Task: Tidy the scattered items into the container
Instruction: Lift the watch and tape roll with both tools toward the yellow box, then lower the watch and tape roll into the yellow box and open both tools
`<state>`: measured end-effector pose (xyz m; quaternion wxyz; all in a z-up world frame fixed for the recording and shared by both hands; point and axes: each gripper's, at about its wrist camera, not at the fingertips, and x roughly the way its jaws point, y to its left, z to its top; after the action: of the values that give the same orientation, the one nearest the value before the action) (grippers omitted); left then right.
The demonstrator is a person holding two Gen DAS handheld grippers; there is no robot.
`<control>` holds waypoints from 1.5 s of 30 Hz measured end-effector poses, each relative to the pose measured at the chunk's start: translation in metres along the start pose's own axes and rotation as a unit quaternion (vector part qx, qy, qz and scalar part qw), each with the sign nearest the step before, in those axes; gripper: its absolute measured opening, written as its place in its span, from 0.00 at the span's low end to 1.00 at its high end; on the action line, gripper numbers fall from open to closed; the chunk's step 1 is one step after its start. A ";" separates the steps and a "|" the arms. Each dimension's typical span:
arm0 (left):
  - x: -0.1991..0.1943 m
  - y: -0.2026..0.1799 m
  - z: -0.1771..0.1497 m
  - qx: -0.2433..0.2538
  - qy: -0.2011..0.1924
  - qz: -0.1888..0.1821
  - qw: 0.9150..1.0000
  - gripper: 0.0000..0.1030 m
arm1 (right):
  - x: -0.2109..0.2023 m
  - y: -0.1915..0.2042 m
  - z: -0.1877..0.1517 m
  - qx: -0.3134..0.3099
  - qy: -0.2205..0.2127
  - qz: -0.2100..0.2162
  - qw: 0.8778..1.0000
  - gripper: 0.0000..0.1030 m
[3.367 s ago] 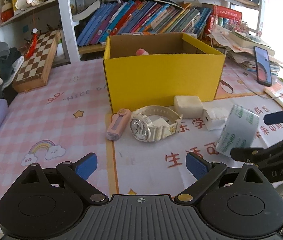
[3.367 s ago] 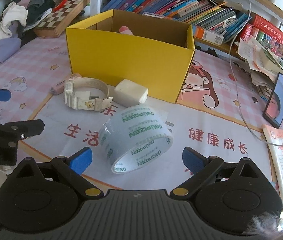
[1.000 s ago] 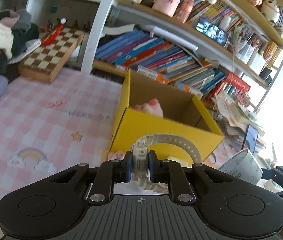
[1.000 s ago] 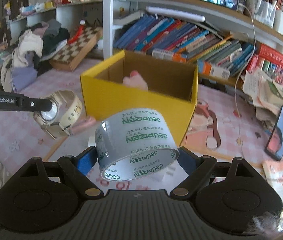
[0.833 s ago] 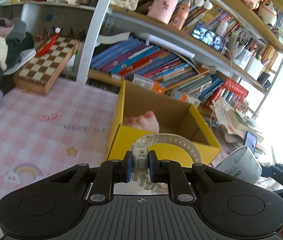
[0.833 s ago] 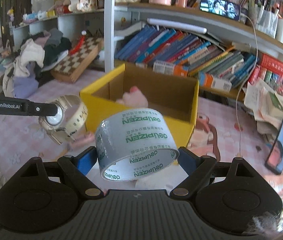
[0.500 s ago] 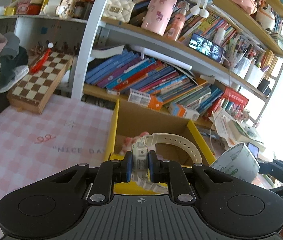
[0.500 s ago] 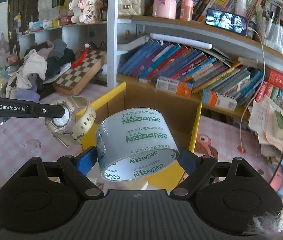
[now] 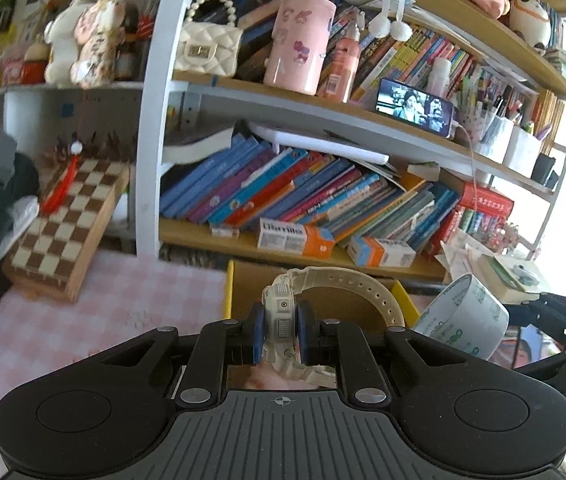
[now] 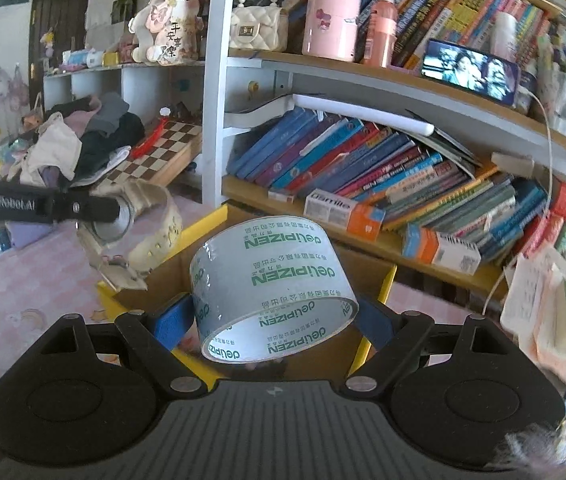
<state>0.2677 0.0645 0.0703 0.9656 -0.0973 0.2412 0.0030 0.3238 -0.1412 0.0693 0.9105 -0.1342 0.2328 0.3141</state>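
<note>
Both grippers are held up in the air side by side, pointing toward the bookshelf [image 9: 323, 128], each with something clamped in it. The left gripper [image 9: 280, 334] has its blue pads closed tight on the case of a cream wristwatch [image 9: 283, 312], the strap arching up and off to the right. The right gripper [image 10: 273, 318] squeezes a roll of clear tape [image 10: 271, 288] printed with green lettering, one blue pad on each side of the roll, which sits tilted with its open core facing down and forward. From the right wrist view the watch hangs just to the left of the tape, above the near left corner of the yellow cardboard box [image 10: 203, 220]. The box stands on the pink checked tablecloth [image 9: 95, 304], directly under and ahead of both grippers. Low between the left fingers something pink shows inside it, too blurred to make out.
</note>
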 end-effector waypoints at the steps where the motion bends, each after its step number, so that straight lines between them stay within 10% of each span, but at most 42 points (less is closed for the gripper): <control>1: 0.005 0.000 0.004 0.004 0.001 0.004 1.000 0.15 | 0.005 -0.003 0.003 -0.005 0.000 0.002 1.000 0.84; 17: 0.113 -0.001 0.026 0.042 0.091 0.037 0.994 0.15 | 0.109 -0.031 0.020 -0.128 0.076 0.017 0.989 0.84; 30: 0.188 -0.025 0.014 0.131 0.179 0.060 0.973 0.14 | 0.177 -0.023 0.008 -0.229 0.161 0.055 0.958 0.84; 45: 0.189 -0.029 0.018 0.131 0.173 0.038 0.975 0.21 | 0.186 -0.028 0.010 -0.202 0.159 0.077 0.963 0.86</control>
<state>0.4448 0.0318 0.0035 0.9127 0.0402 0.4065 -0.0086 0.4740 -0.0645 -0.0139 0.7885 -0.3456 0.3162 0.3987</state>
